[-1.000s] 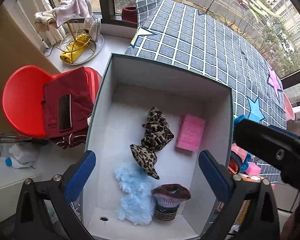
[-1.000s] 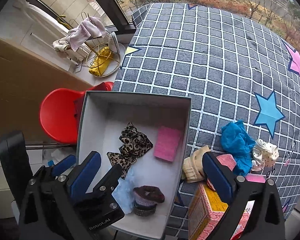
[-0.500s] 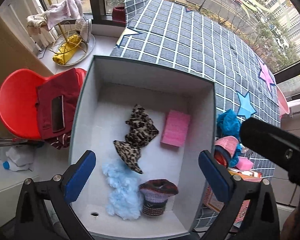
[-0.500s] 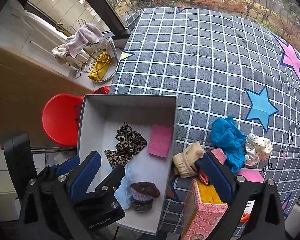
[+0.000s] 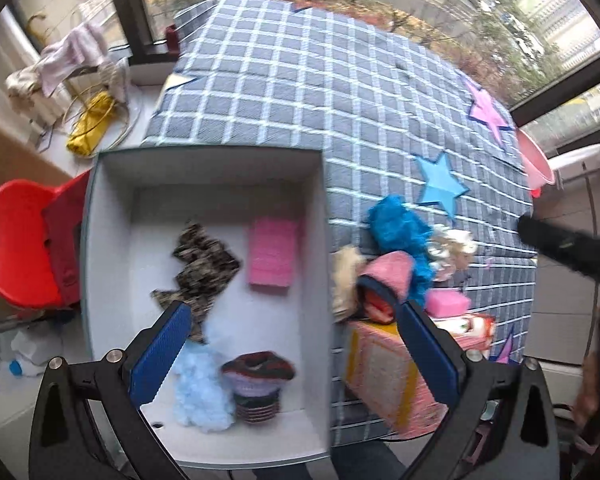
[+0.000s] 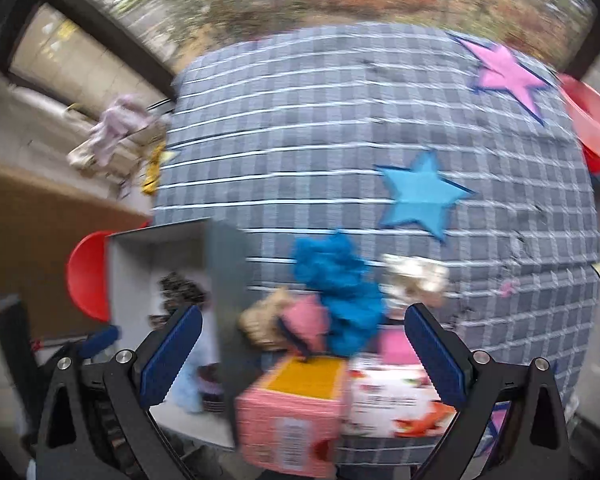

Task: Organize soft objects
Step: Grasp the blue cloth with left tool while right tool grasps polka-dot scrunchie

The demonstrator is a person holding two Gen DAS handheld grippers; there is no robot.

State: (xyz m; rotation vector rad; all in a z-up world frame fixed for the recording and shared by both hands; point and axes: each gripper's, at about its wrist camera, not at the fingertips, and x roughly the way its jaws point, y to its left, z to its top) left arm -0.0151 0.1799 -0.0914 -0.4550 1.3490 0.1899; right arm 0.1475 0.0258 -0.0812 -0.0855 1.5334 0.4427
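Left gripper [image 5: 292, 354]: jaws spread wide, holding nothing, above the white box [image 5: 100, 240]. Between the blue pads [image 5: 158, 356]: a dark knitted hat [image 5: 258, 380], upright on the box floor. Just beside the left pad: a light blue fluffy piece [image 5: 200, 392], touching the hat. Further ahead of the fingertips: a leopard-print cloth [image 5: 200, 272] and a flat pink sponge [image 5: 274, 252], apart from each other.

Right gripper [image 6: 302, 354]: also released, empty, picture blurred by motion. Between its pads, on the checked bedcover [image 6: 340, 128]: a pile of soft things, with a blue cloth [image 6: 344, 292], a beige piece [image 6: 260, 324] and a pink piece [image 6: 306, 320], touching each other. Nearer to the fingers: a pink carton [image 6: 292, 412]. Behind the left pad: the white box again.
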